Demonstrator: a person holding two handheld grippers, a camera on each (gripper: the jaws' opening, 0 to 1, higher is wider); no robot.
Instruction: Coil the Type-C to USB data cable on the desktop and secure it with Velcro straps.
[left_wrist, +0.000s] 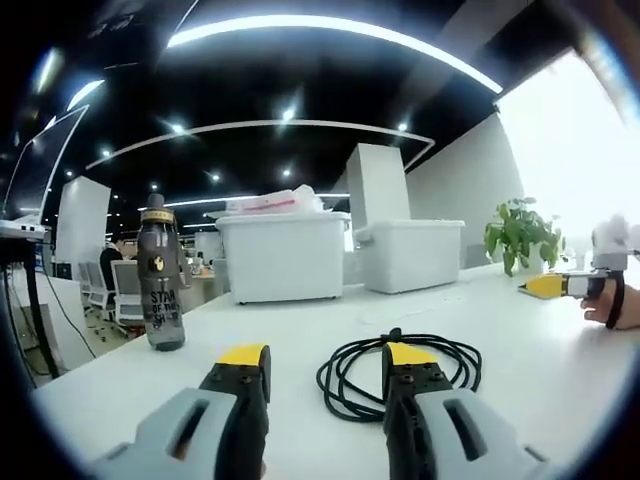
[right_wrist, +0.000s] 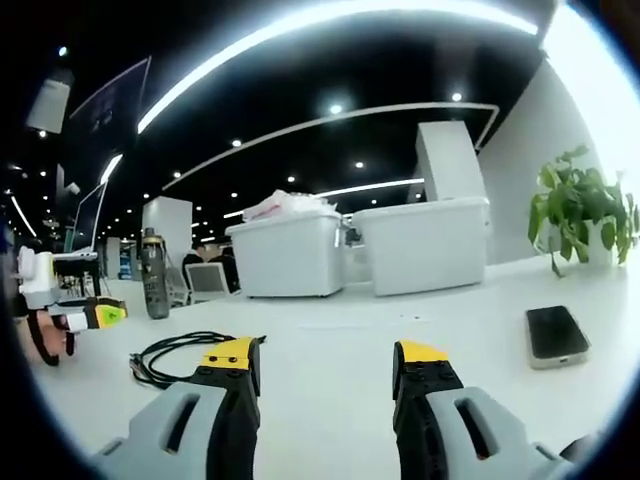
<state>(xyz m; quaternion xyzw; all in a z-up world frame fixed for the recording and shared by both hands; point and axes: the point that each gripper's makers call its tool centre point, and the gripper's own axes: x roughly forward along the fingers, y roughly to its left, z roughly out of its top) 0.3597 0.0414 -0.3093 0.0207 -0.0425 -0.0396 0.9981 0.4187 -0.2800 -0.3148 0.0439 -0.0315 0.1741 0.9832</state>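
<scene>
Looking along the left gripper (left_wrist: 325, 365) in the left gripper view, its yellow-tipped jaws are spread apart and hold nothing, hovering low over the white tabletop (left_wrist: 250, 325). The black cable (left_wrist: 400, 370) lies in a loose coil on the tabletop just ahead of the right-hand jaw, which hides part of it. To the left stands a dark bottle (left_wrist: 160, 280) with a gold band; its label has white lettering starting "STA", the rest too small to read. Behind are two white bins (left_wrist: 283, 255), the nearer one heaped with white bags, and a plant (left_wrist: 520, 232) to the right. At the right edge the right gripper (left_wrist: 548, 285) shows its yellow tip, level above the tabletop, gripped by a hand (left_wrist: 612, 305).

In the right gripper view, the right gripper (right_wrist: 325, 365) also has its jaws spread wide and empty, pointing level across the tabletop (right_wrist: 330, 380). The cable (right_wrist: 175, 355) lies just left of the left-hand jaw, touching the tabletop. At the left edge the left gripper (right_wrist: 105, 315) appears with its yellow-green tip. A phone (right_wrist: 555, 335) lies face up to the right, well apart from the cable. The bottle (right_wrist: 153, 272) stands far left, its label unreadable here.
</scene>
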